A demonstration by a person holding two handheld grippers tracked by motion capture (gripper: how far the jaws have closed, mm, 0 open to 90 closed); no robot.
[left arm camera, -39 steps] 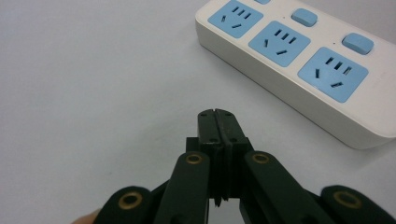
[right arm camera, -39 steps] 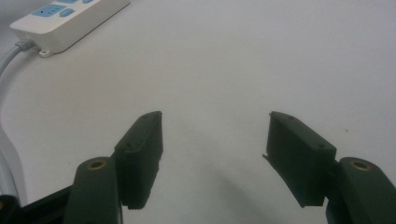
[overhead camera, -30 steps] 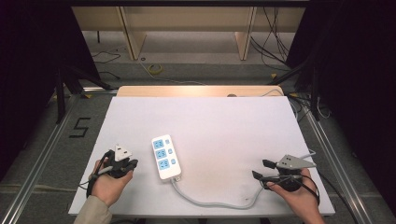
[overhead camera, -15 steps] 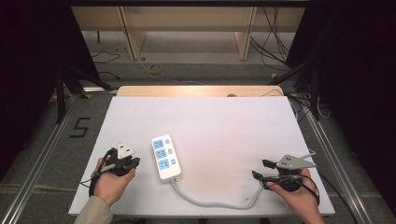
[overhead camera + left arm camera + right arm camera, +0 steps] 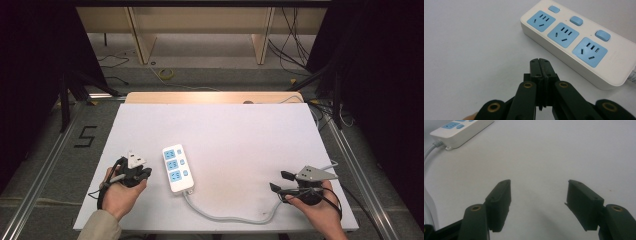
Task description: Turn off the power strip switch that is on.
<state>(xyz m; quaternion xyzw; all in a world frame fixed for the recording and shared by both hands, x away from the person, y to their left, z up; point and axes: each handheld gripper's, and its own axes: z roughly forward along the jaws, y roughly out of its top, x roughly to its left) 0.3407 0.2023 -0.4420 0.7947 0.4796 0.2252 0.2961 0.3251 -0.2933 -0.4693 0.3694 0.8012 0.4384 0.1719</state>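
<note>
A white power strip [image 5: 177, 168] with three blue sockets and blue switches lies on the white table [image 5: 215, 130], left of centre. Its grey cable [image 5: 225, 216] curls toward the front edge. My left gripper [image 5: 144, 173] sits just left of the strip, held in a hand. In the left gripper view its jaws are shut [image 5: 540, 62] with nothing between them, and the strip [image 5: 574, 40] lies close ahead to the right. My right gripper [image 5: 278, 181] rests at the front right, open and empty [image 5: 539, 187], with the strip [image 5: 461, 127] far off at upper left.
The cable [image 5: 429, 150] runs down the left edge of the right gripper view. Beyond the table's far edge are a wooden board [image 5: 210, 96], floor cables and shelf legs. A "5" mark [image 5: 85, 136] is on the floor at the left.
My left gripper has edged slightly right, toward the power strip. The right gripper and the strip have not moved.
</note>
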